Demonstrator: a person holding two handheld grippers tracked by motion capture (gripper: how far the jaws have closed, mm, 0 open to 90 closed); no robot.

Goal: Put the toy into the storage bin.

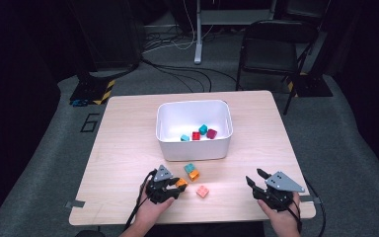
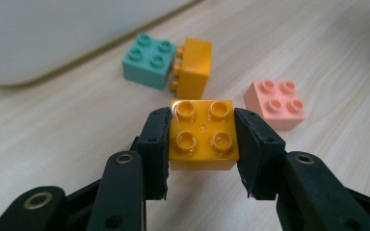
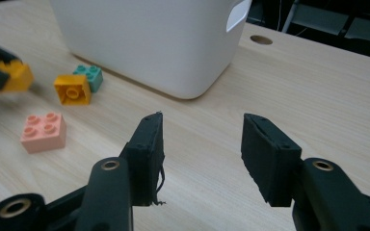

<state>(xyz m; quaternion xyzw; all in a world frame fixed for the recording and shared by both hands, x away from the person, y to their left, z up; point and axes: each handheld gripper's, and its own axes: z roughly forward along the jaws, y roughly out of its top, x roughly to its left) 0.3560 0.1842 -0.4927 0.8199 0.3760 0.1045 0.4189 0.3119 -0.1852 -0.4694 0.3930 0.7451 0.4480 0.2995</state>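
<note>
At the lower centre of my left gripper view, my left tongs [image 2: 202,139] are clamped on a square orange plastic brick [image 2: 203,135], studs up, just above the wooden desk [image 2: 53,134]. My right tongs [image 3: 200,156] gape, holding nothing. Beyond, in the upper half, sit a pink brick [image 2: 275,103], then a teal brick [image 2: 147,60] touching another orange brick [image 2: 192,65], then the white plastic tub [image 1: 195,148].

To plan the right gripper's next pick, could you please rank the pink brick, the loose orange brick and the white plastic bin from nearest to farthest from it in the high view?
1. Pink brick, to its left.
2. Loose orange brick, farther left, beside a teal one.
3. White plastic bin, behind both at the table's middle.
</note>
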